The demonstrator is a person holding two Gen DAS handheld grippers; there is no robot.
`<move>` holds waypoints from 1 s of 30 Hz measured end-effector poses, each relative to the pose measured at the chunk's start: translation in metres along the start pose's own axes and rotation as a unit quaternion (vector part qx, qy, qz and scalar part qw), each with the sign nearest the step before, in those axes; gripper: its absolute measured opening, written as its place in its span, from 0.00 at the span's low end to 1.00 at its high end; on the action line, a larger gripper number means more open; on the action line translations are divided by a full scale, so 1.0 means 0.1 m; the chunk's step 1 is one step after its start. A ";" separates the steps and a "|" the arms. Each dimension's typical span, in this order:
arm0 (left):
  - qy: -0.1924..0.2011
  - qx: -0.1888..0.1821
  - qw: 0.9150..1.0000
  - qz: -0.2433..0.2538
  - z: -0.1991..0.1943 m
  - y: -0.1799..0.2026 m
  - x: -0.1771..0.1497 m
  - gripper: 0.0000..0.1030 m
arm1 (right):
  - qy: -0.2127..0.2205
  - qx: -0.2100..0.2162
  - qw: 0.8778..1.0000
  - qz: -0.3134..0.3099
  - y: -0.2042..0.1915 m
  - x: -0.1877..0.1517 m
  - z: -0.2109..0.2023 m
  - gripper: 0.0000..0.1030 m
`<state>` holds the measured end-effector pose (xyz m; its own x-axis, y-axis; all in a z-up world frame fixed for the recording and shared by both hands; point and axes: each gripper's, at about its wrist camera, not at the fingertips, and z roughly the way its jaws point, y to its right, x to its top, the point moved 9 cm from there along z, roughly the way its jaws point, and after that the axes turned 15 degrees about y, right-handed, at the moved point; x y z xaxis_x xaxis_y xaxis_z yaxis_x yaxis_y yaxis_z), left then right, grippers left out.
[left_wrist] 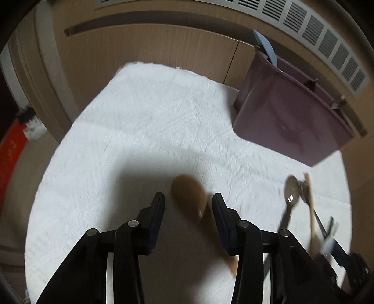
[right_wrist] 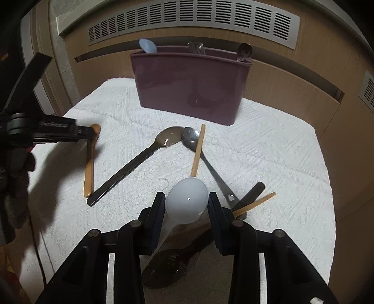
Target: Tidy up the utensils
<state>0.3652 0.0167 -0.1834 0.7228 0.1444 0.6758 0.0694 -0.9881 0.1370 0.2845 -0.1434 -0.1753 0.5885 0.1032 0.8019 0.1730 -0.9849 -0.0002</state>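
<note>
My left gripper is open, its fingers on either side of the bowl of a wooden spoon on the white cloth; the spoon looks blurred. In the right wrist view the left gripper sits at that wooden spoon. My right gripper is open around the bowl of a white spoon lying on the cloth. Whether the pads touch it I cannot tell. A purple utensil holder stands at the back with several utensils in it; it also shows in the left wrist view.
On the white cloth lie a dark-handled spoon, a metal spoon, two wooden chopsticks and a dark spoon under my right gripper. Wooden cabinet fronts and a vent grille stand behind.
</note>
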 end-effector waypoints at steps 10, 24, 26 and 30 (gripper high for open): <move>0.023 -0.016 0.998 0.057 0.03 0.24 -0.04 0.33 | 0.021 0.003 1.000 0.014 0.15 0.08 -0.10 0.34; 0.231 -0.109 0.964 0.070 -1.49 0.42 0.59 0.26 | 0.121 0.020 0.992 -0.015 0.21 0.75 -0.60 0.34; 0.254 -0.115 0.957 0.083 -1.68 0.48 0.66 0.25 | 0.123 -0.001 0.992 -0.035 0.24 0.80 -0.60 0.34; 0.276 -0.126 0.948 0.098 -1.89 0.57 0.72 0.25 | 0.124 -0.006 0.991 -0.049 0.27 0.87 -0.62 0.33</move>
<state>0.2911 -0.0196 0.0096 0.2299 0.0330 0.9727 -0.2468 -0.9648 0.0910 0.2913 -0.1698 -0.0685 0.3566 0.1624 0.9200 0.2084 -0.9738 0.0911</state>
